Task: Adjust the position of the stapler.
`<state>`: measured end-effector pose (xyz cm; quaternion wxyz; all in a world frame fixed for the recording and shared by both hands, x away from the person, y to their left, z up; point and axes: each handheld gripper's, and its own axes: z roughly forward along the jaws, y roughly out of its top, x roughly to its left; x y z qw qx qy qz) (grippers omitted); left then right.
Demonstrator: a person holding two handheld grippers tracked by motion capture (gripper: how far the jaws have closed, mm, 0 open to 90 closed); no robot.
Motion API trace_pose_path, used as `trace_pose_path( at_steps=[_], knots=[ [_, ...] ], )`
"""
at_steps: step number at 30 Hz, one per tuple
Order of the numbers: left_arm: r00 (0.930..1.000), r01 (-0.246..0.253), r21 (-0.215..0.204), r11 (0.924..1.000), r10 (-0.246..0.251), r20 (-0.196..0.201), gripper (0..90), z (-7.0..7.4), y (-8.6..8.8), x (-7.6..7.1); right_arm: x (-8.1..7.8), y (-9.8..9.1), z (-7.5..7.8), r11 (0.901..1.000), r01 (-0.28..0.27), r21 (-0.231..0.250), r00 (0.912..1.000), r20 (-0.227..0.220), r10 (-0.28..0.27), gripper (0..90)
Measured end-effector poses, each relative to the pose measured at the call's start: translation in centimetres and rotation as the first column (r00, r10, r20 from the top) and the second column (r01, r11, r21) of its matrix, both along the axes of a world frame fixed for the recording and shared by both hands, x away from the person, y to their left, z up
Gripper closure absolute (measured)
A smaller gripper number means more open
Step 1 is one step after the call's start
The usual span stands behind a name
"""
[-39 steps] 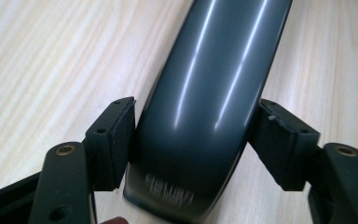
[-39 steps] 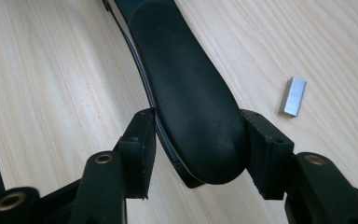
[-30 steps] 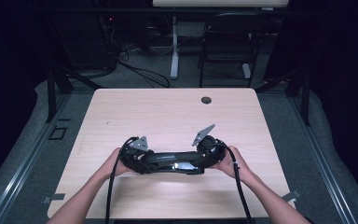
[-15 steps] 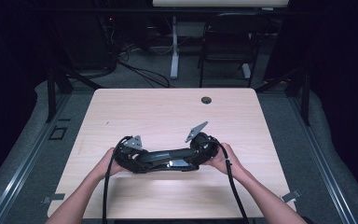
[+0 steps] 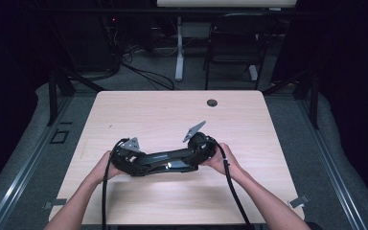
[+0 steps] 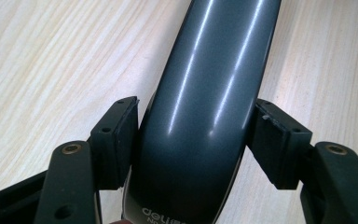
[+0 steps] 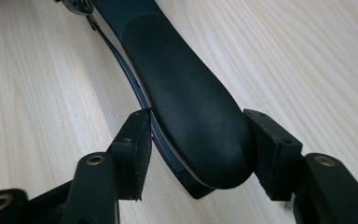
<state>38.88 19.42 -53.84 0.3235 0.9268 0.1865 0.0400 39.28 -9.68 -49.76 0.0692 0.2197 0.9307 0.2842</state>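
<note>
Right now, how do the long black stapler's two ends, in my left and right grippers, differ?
The left gripper holds the stapler by its glossy, white-lettered end; the right gripper holds it by its matte, rounded end, with a thin base beneath. Both ends are clamped between pads.

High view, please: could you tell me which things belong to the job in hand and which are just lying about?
In the job:
- black stapler
- left claw, shut on one end of it
- right claw, shut on the other end
- table beneath it

Just lying about:
- cable hole in the tabletop
- chair behind the table
- floor cables
</note>
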Motion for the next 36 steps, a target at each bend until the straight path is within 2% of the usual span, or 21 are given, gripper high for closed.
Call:
trace_pose_path(
  at_steps=[7,22,36],
  knots=[
    [0.9999,-0.013,-0.002,0.9999,0.013,-0.006,36.5,0.0,0.4,0.1,0.4,0.4,-0.1,0.9999,0.001,0.014,1.0,-0.002,-0.001,43.8],
    [1.0,0.0,-0.005,1.0,0.0,0.0,36.4,-0.2,0.3,0.2,0.4,0.3,-0.3,0.9997,0.004,0.023,0.9998,-0.018,-0.003,44.6],
    [0.9984,0.055,-0.02,0.9983,-0.055,0.011,33.2,-0.3,-0.3,0.4,-1.1,-0.1,0.1,1.0,0.008,0.006,0.9986,-0.052,-0.007,49.0]
  ],
)
